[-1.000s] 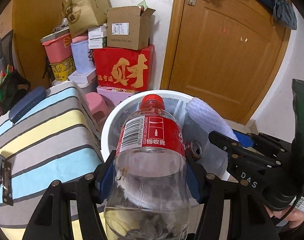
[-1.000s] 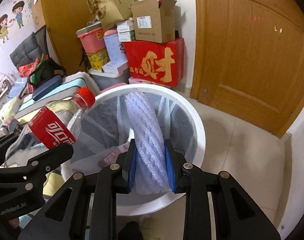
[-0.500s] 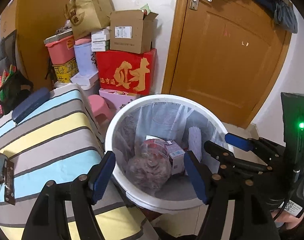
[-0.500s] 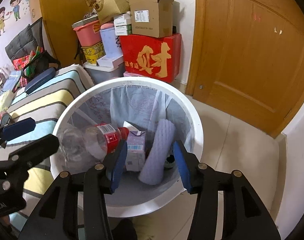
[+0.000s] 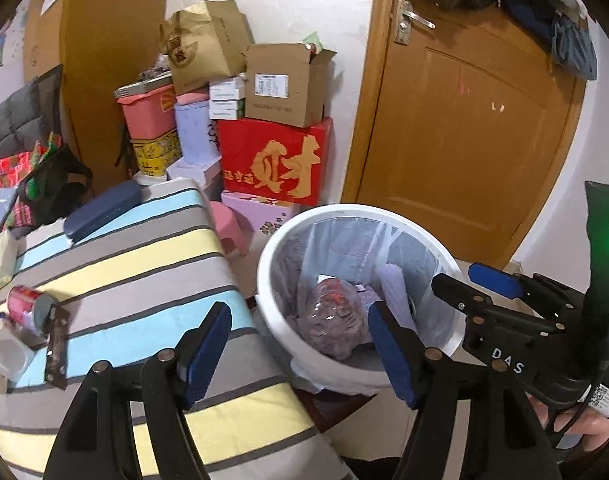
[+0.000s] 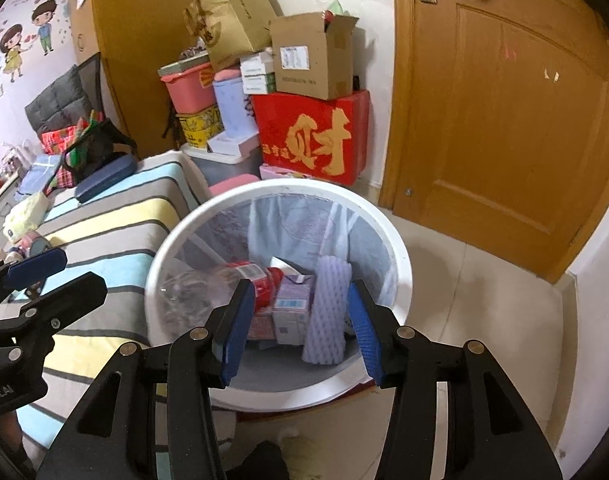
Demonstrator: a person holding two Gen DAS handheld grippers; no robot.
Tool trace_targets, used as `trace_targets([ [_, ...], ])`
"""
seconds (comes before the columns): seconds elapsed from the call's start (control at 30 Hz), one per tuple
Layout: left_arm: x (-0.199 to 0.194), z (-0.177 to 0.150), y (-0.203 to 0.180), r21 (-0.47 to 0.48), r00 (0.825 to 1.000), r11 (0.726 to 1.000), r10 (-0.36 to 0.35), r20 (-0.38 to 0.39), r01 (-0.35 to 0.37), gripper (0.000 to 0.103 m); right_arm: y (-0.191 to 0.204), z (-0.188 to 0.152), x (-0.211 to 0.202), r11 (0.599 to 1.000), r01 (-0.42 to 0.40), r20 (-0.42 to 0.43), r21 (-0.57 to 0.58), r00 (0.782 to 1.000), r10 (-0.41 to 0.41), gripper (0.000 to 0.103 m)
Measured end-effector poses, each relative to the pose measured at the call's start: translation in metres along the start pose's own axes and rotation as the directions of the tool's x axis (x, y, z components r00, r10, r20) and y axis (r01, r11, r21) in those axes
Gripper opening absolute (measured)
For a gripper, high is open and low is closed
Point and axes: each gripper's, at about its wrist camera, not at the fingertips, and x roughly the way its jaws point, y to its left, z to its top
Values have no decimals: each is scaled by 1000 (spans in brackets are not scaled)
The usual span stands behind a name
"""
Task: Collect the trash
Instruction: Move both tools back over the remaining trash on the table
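**A:** What could be going wrong here?

**B:** The white bin [image 6: 400, 248] is standing right beside the striped bed [image 5: 136, 264], and both grippers are hanging just over its rim. If a hand is swinging low, I think it could be knocking the bin over. Then the trash would be spilling onto the floor.

**A:** Is all the trash in already?

**B:** Some is. The clear bottle [image 6: 208, 284] with the red label is lying inside the bin, next to a small carton [image 6: 292, 304] and a purple foam sleeve [image 6: 328, 320]. But a red can [image 5: 22, 304] and a little white bottle [image 5: 2, 348] are still sitting on the bed, well apart from the bin. They look round, so a careless pinch might be sending them rolling off.

**A:** What are the jaws doing?

**B:** The left gripper [image 5: 300, 352] is holding its jaws spread apart, with nothing between them. The right gripper [image 6: 300, 328] is the same: jaws spread, pinching nothing, touching nothing.
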Motion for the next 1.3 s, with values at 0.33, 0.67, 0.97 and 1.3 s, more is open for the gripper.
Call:
trace_targets([
  [0.33, -43, -20, 34, -56, 998, 997, 51, 41, -48, 70, 33, 0, -9, 997, -64, 41, -34, 997, 65, 50],
  [0.67, -83, -44, 85, -132, 987, 982, 147, 71, -136, 70, 75, -8, -17, 988, -131, 65, -80, 989, 137, 50],
  [0.97, -110, -66, 137, -209, 971, 956, 226, 73, -207, 70, 117, -12, -18, 972, -195, 56, -135, 977, 203, 50],
  [1.3, -138, -95, 211, -332, 944, 897, 325, 52, -290, 70, 167, -13, -12, 942, -260, 22, -212, 962, 271, 50],
])
